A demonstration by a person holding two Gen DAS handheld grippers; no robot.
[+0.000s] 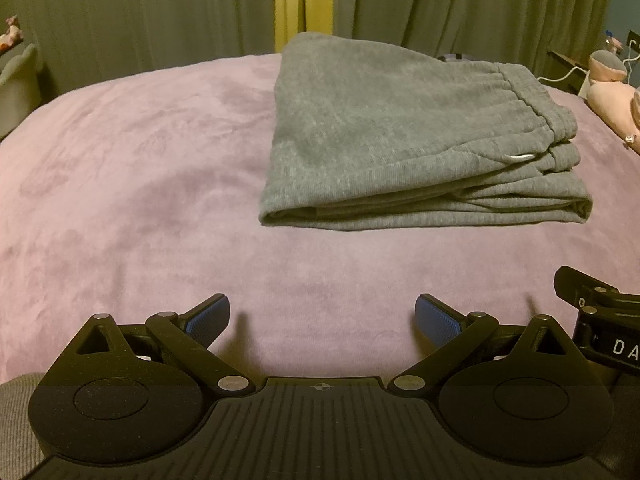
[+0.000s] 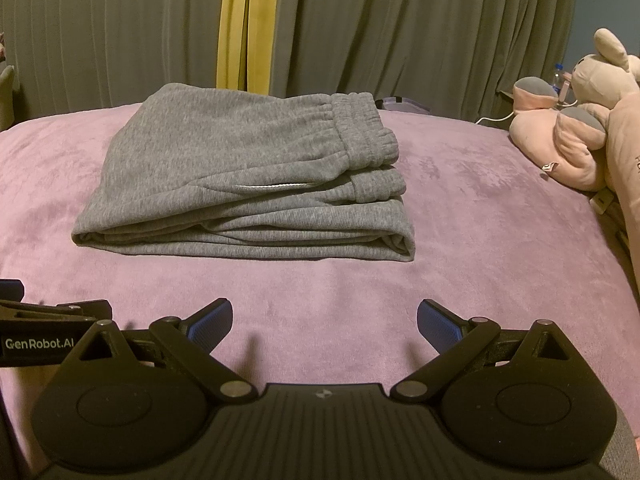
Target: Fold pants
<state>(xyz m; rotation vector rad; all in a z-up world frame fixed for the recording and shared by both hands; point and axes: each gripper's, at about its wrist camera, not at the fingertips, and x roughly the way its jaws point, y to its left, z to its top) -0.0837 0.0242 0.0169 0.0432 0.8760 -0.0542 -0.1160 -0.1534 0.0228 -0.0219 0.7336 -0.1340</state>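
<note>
Grey sweatpants (image 1: 400, 136) lie folded into a thick stack on the purple bedspread (image 1: 140, 184), waistband on top at the right. In the right wrist view the pants (image 2: 240, 176) sit ahead and slightly left. My left gripper (image 1: 322, 314) is open and empty, well short of the stack's near edge. My right gripper (image 2: 324, 318) is also open and empty, hovering over the bedspread (image 2: 460, 208) short of the pants. Each gripper's body shows at the edge of the other's view.
A pink plush toy (image 2: 580, 132) lies at the bed's right side, also in the left wrist view (image 1: 616, 92). Grey-green curtains (image 2: 400, 28) with a yellow strip (image 2: 244, 28) hang behind the bed. A white cable (image 2: 494, 118) runs at the far right.
</note>
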